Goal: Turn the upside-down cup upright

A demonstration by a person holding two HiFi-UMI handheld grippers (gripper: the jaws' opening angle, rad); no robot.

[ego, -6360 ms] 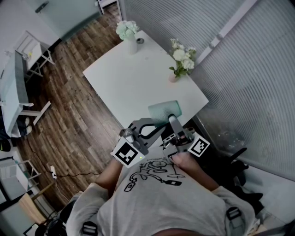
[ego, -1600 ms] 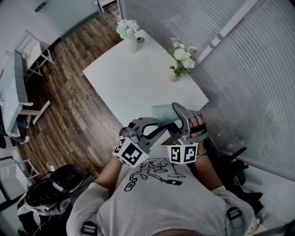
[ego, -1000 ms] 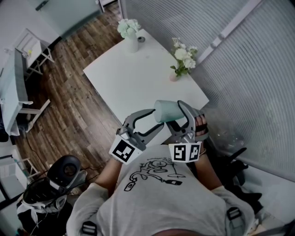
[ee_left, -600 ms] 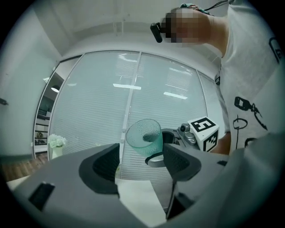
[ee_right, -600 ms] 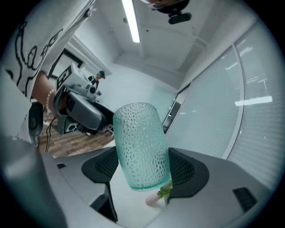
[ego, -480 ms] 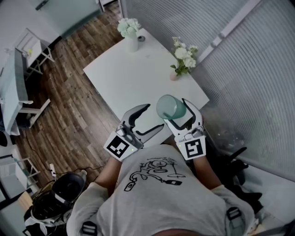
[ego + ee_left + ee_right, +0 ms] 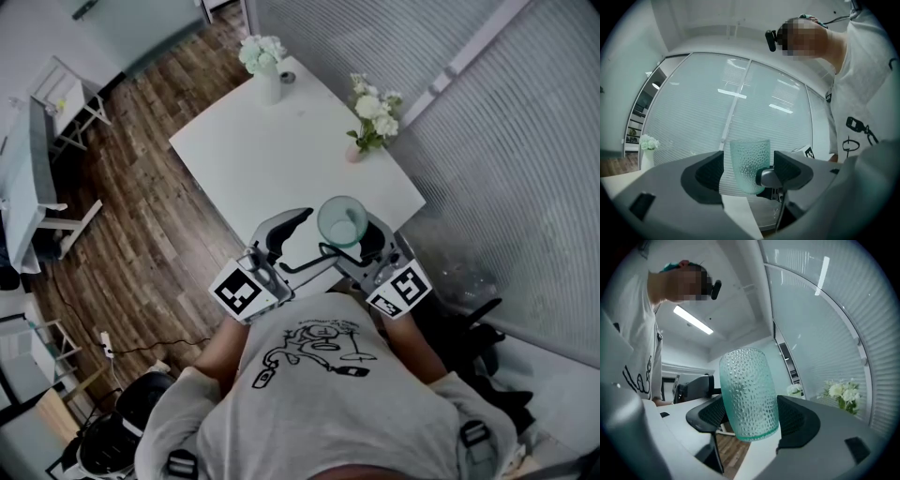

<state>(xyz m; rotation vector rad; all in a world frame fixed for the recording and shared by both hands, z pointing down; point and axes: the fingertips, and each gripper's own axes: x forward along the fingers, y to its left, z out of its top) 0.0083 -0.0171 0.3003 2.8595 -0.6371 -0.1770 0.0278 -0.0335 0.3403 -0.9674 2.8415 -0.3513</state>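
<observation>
As the left gripper (image 7: 296,242) has just opened its jaws off the cup (image 7: 342,221), we see the right gripper (image 7: 751,420) alone clamping it — now rolled mouth-up, nearly done.

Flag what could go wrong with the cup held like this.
On the left gripper the jaws have just been opening, gripping nothing; only the right gripper pinches the dimpled cup in mid-air, so it could slip. It hangs near a corner of the table; set down there, it might tip off.
</observation>
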